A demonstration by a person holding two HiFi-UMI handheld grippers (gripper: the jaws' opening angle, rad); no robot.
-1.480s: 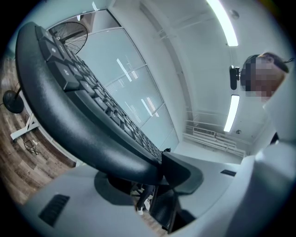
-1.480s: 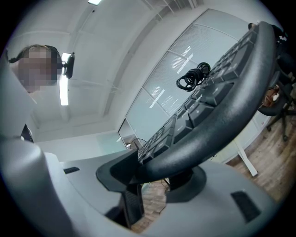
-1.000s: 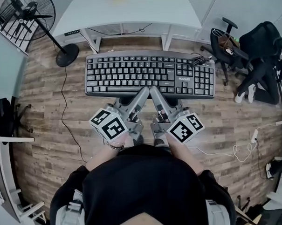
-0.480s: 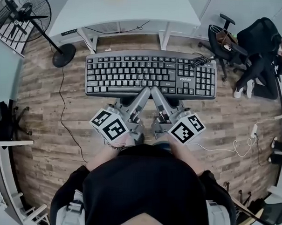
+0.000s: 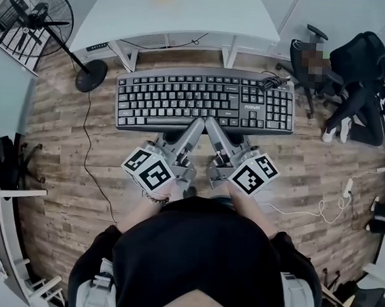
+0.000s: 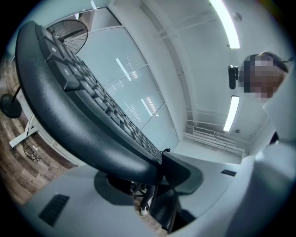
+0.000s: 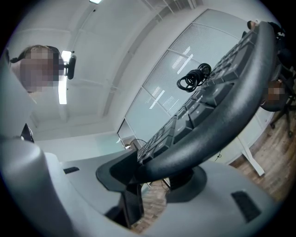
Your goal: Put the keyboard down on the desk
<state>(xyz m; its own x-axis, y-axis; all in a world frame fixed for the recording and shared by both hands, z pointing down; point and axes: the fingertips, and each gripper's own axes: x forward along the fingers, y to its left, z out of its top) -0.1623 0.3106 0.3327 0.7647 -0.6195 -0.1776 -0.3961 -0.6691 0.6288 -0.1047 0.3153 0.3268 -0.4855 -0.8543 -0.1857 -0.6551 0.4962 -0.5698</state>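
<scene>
Hanging level above the wooden floor [image 5: 64,169], short of the white desk [image 5: 179,15], the black keyboard [image 5: 204,96] is clamped at the middle of its near edge by the left gripper [image 5: 195,124] and right gripper [image 5: 211,125] side by side, its cable [image 5: 272,82] coiled on the right end, a fan [image 5: 34,15] standing far left.
</scene>
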